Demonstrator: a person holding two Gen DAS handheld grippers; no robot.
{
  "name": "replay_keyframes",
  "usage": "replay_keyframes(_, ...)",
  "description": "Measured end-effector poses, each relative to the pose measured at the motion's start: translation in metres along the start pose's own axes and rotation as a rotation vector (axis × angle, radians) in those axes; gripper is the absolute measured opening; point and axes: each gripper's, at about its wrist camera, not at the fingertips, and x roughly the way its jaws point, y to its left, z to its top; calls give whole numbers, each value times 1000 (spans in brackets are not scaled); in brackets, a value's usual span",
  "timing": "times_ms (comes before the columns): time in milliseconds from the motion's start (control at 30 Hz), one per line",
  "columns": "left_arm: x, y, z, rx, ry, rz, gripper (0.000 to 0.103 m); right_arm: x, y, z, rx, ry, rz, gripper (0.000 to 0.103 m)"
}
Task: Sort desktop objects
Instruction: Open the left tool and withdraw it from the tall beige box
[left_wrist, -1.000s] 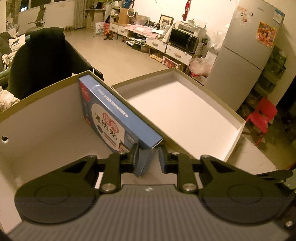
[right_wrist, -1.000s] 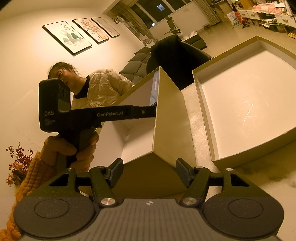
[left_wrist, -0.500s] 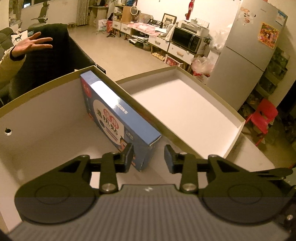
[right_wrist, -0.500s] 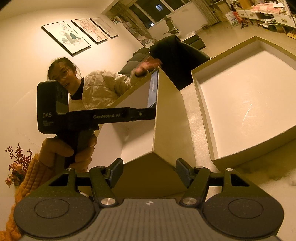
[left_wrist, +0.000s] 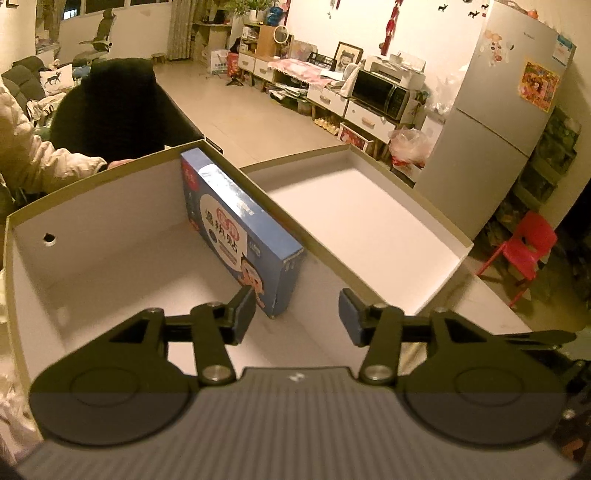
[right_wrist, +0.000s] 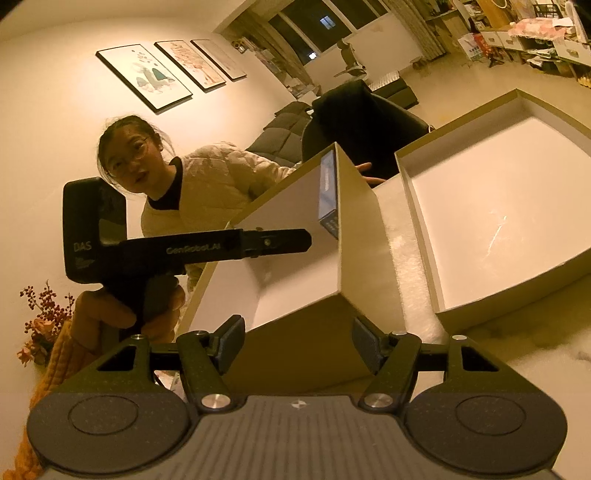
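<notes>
A blue flat carton (left_wrist: 229, 221) stands on its edge inside a deep olive cardboard box (left_wrist: 92, 229), leaning against the box's right wall. My left gripper (left_wrist: 297, 312) hovers just short of the carton's near end. Its jaws are opening and the pads do not touch the carton. In the right wrist view the left gripper (right_wrist: 295, 242) reaches in over the deep box (right_wrist: 362, 240), where the carton's (right_wrist: 327, 199) end shows. My right gripper (right_wrist: 298, 345) is open, low before the box's near corner, holding nothing.
A shallow box lid (left_wrist: 461, 243) lies white side up to the right of the deep box, also seen as the lid (right_wrist: 424, 236). A person in a pale quilted jacket (right_wrist: 207, 184) sits behind the box by a black chair (left_wrist: 110, 103). Fridge (left_wrist: 498, 129), red chair (left_wrist: 524, 247).
My left jaws have opened off the blue carton and the gripper has drawn back and slightly up. The carton stays leaning on the wall. The person behind lowered an arm. The right gripper is still.
</notes>
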Motion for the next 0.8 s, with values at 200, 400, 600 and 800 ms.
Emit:
replay_keyframes(200, -18, -8, -10, -19, -30, 12, 52, -11, 13, -5, -27, -4, 8, 71)
replay_keyframes(400, -34, -16, -21, -36, -47, 32, 53, -21, 25, -12, -49, -9, 20, 72)
replay_keyframes(600, -54, -18, -38, -81, -55, 48, 54, -25, 38, -21, -69, 1, 29, 72)
replay_keyframes(800, -66, -15, -61, -145, -46, 65, 57, -28, 49, -30, -89, 17, 35, 75)
